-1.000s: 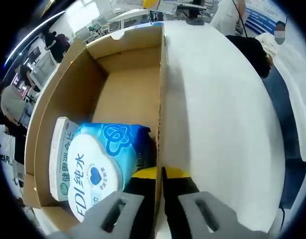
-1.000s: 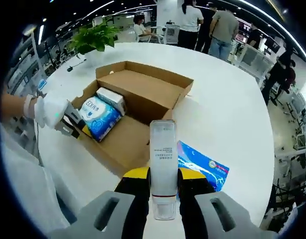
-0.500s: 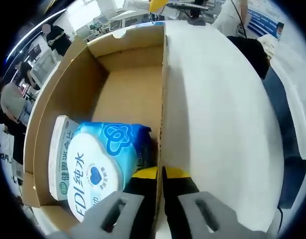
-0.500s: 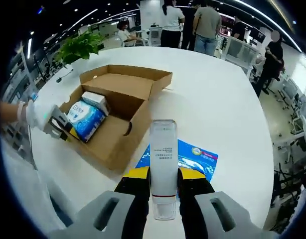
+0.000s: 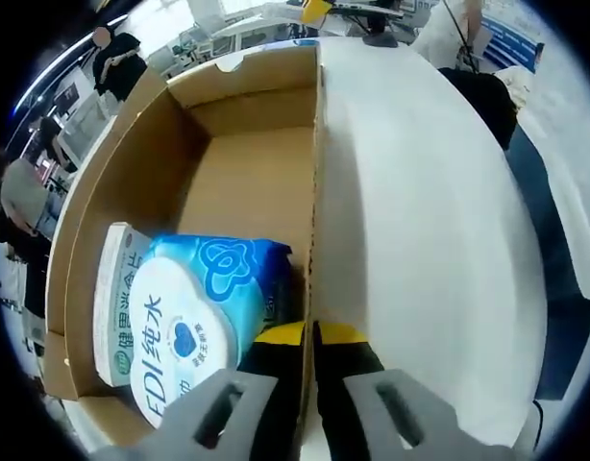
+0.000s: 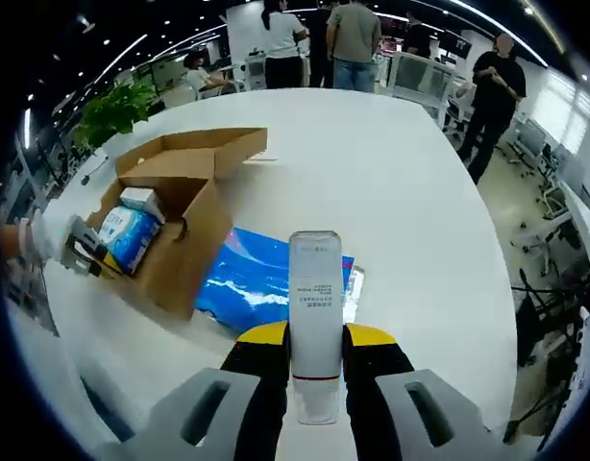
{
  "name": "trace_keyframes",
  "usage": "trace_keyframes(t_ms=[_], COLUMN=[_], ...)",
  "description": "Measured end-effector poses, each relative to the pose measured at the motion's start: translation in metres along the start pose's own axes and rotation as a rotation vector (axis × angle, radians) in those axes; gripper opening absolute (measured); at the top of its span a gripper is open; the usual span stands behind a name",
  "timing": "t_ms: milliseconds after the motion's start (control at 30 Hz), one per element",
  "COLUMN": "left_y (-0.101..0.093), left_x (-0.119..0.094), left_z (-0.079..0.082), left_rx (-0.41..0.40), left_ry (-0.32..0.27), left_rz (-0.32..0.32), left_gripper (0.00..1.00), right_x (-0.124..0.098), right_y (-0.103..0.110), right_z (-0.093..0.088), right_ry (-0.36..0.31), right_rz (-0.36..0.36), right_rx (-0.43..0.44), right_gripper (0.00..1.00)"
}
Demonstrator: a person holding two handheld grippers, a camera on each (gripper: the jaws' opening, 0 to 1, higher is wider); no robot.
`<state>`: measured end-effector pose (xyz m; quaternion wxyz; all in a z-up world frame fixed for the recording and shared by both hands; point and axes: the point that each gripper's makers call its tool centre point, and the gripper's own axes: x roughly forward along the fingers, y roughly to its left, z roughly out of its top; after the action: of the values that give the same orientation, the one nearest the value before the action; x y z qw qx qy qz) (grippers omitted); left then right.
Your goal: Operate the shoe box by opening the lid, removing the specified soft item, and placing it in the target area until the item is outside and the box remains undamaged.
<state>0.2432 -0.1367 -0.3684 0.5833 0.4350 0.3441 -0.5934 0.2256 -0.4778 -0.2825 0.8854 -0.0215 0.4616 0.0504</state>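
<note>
Lid open, one item out and held, soft packs left in box.

Right gripper [image 6: 315, 384] fingers are clamped on a white tube [image 6: 315, 307], long axis pointed away along the fingers, over the blue pouch [image 6: 266, 283] on the bench [image 6: 410, 202]. Left gripper [image 5: 309, 384] fingers are pinched on the shoe box [image 5: 247, 182] wall. The blue-white soft pack [image 5: 199, 317] is seen lying flat inside, long axis along the box.

Box [image 5: 247, 182] far half free; wipes pack [image 5: 194, 322] blocks near
</note>
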Motion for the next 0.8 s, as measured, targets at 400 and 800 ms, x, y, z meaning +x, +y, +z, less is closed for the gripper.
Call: trace_keyframes(t_ms=[400,800], left_y=[0.0,0.002], left_x=[0.001,0.001], left_z=[0.002,0.003], left_rx=[0.009,0.013], left_ry=[0.008,0.009], left_rz=[0.004,0.005], left_gripper=[0.02,0.02], right_x=[-0.001,-0.005], right_y=[-0.009,-0.032], right_z=[-0.028,-0.039], right_ry=[0.005,-0.02], right_rz=[-0.008,-0.049], right_rx=[0.053,0.108], right_gripper=[0.19,0.19])
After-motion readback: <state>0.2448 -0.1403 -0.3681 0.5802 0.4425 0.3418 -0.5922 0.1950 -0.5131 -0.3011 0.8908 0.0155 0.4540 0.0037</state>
